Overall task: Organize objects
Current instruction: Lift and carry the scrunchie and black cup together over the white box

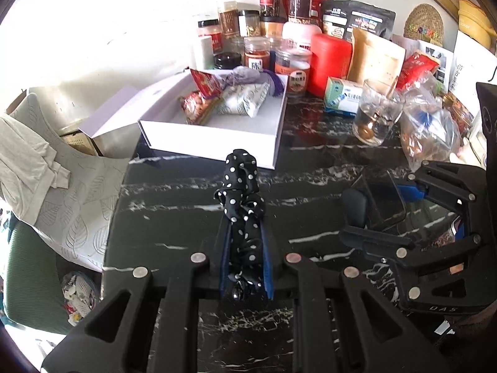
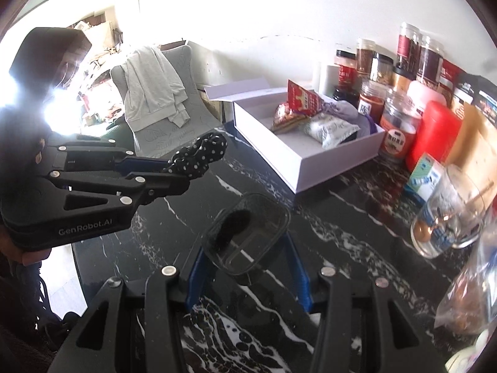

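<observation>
My left gripper (image 1: pixel 245 217) is shut on a black polka-dot fabric scrunchie (image 1: pixel 242 192), held above the black marble table (image 1: pixel 186 211); the same scrunchie (image 2: pixel 198 154) shows at the left of the right wrist view. My right gripper (image 2: pixel 245 242) is shut on a small clear plastic container (image 2: pixel 248 236), its blue pads pressing both sides; in the left wrist view that container (image 1: pixel 385 199) sits at the right. Beyond both stands an open white box (image 1: pixel 273 143) holding snack packets and a lilac pouch, seen too as the box (image 2: pixel 310 168) past the container.
Many jars, a red canister (image 1: pixel 329 59) and pouches crowd the table's back edge. A glass jar (image 2: pixel 447 214) and a clear plastic bag (image 1: pixel 431 124) sit at the right. A padded chair with a draped cloth (image 2: pixel 155 93) stands beyond the table's left edge.
</observation>
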`<state>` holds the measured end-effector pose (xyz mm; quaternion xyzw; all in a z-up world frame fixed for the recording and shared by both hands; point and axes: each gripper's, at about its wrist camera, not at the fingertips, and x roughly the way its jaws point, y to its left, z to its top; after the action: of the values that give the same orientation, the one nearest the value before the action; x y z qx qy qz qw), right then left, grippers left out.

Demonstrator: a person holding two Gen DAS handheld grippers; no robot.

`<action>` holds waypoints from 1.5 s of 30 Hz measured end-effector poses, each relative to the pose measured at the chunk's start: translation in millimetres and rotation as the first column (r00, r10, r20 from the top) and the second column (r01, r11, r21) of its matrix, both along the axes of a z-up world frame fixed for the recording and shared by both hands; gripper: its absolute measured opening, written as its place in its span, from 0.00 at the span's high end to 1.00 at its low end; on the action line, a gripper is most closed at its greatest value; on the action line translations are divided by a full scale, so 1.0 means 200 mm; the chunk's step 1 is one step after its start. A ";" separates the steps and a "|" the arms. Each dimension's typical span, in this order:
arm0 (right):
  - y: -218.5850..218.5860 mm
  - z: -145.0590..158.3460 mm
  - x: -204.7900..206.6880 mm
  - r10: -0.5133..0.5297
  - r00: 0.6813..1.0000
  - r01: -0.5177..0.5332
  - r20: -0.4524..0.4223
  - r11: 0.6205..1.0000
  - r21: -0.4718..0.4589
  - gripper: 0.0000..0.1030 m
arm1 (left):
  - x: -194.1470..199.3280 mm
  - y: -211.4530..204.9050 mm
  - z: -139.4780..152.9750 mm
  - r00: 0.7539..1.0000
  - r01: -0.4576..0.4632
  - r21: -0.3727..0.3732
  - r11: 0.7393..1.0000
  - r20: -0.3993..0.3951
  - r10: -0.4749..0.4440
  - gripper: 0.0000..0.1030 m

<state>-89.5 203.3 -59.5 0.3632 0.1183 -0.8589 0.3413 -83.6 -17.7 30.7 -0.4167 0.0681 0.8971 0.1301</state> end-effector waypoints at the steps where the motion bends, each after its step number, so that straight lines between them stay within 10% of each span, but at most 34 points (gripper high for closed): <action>1: -0.01 0.02 -0.01 0.004 1.000 -0.004 -0.008 1.000 0.003 0.53 | -0.01 0.00 0.02 1.000 0.001 0.002 1.000 -0.004 -0.001 0.84; 45: -0.24 0.40 -0.97 0.004 0.984 0.000 -0.178 1.000 0.025 0.53 | -1.17 0.04 0.25 0.996 0.047 -0.018 0.999 -0.077 -0.048 0.84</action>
<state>-282.6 155.8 20.6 0.2889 0.1595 -0.8861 0.3256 -316.9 -9.0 81.3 -0.3809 0.0903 0.9086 0.1453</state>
